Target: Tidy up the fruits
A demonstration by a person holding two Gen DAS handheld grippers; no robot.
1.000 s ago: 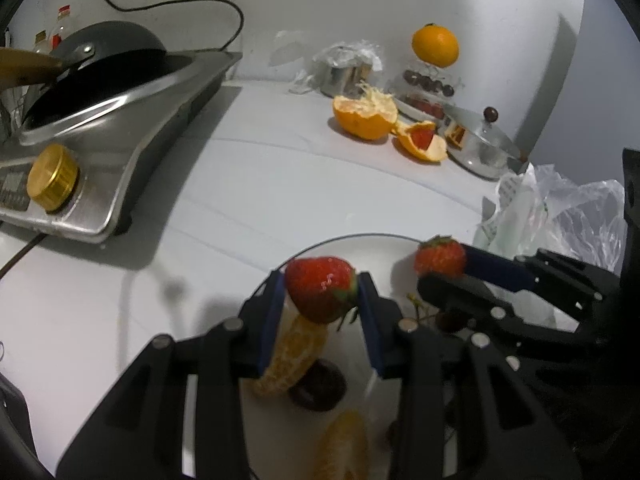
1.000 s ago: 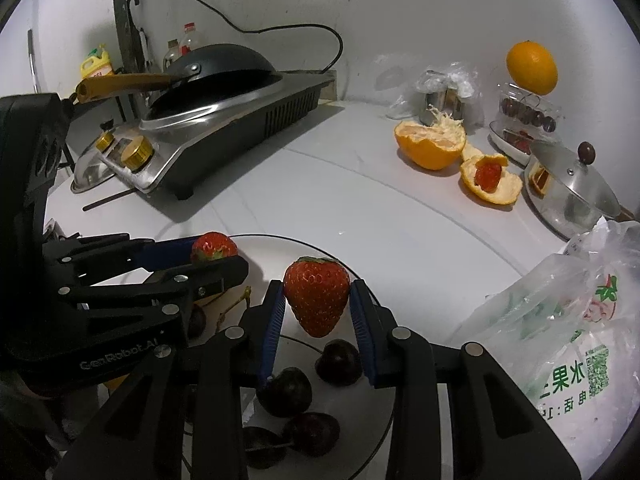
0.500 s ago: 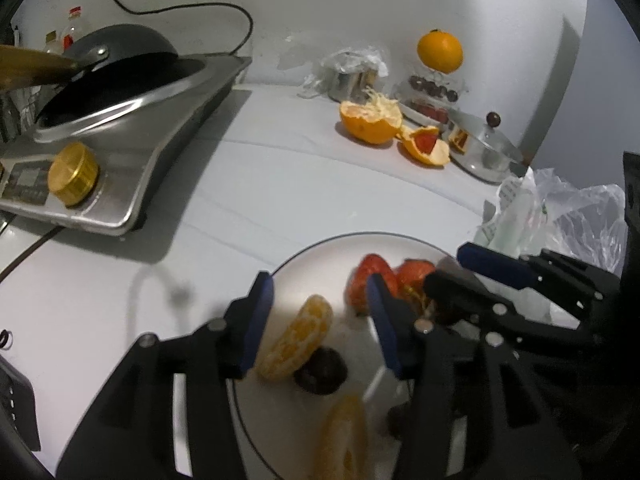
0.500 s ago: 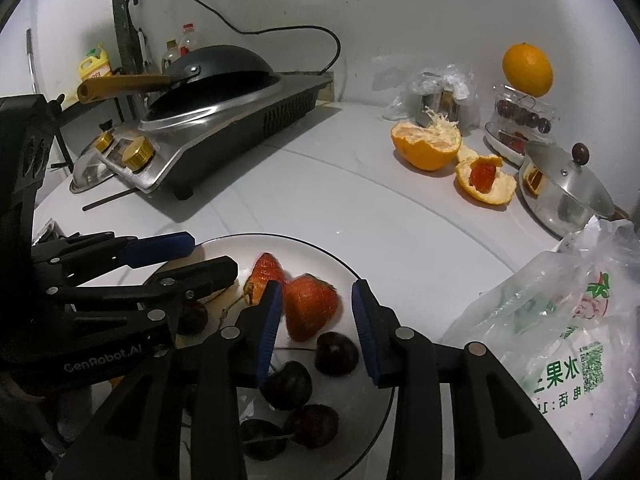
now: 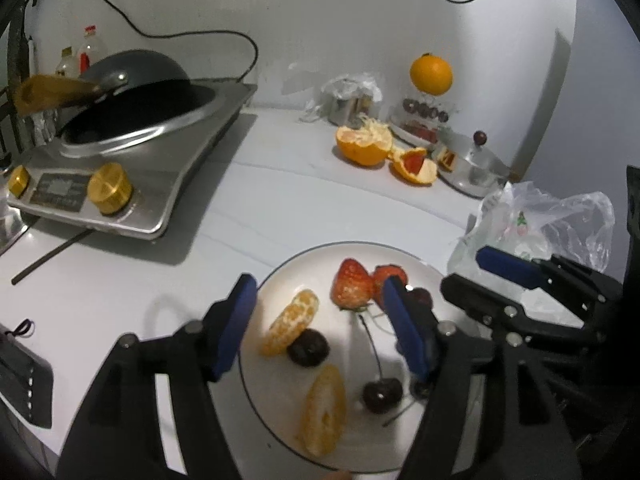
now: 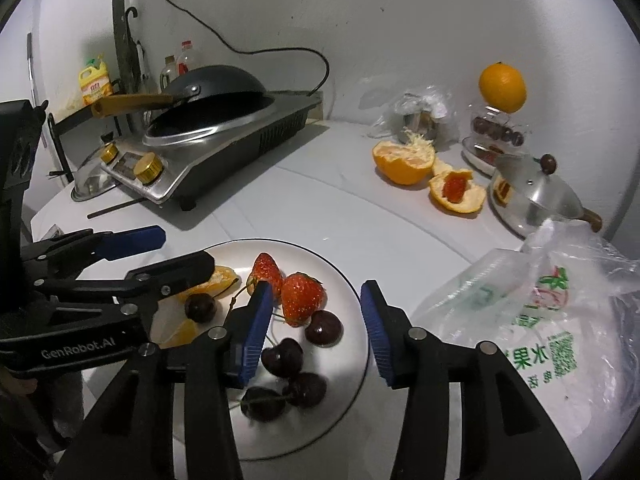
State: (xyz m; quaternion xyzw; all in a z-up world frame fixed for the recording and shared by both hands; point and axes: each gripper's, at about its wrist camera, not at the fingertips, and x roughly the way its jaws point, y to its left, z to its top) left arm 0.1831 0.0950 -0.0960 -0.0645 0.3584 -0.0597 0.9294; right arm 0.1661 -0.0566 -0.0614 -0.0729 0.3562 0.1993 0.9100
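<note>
Both my jaws stand wide apart and carry nothing. Nearest me, my left gripper [image 5: 316, 300] hangs over the white plate [image 6: 356, 312], straddling an orange segment [image 5: 291, 322] and a dark cherry [image 5: 309, 347]; a second segment [image 5: 323, 410] and a long-stemmed cherry [image 5: 382, 395] lie closer to the plate's near rim. My right gripper [image 6: 316, 320] hangs over the plate's other side, above a strawberry [image 6: 302, 298] that touches its twin [image 6: 265, 272], with more cherries [image 6: 284, 356] just beside it.

The fruit is on the plate, so I judge the step to be a clean retreat: lift straight up before swinging aside, so a blue pad does not clip a strawberry or snag a cherry stem.

My two grippers sit near each other over the plate, so I would part them outward. The plastic bag [image 6: 552, 320] crowds my right side. Farther on, the worktop [image 6: 320, 208] is open up to the cooker [image 6: 216, 148] and the peeled orange halves [image 6: 404, 160] near the wall.
</note>
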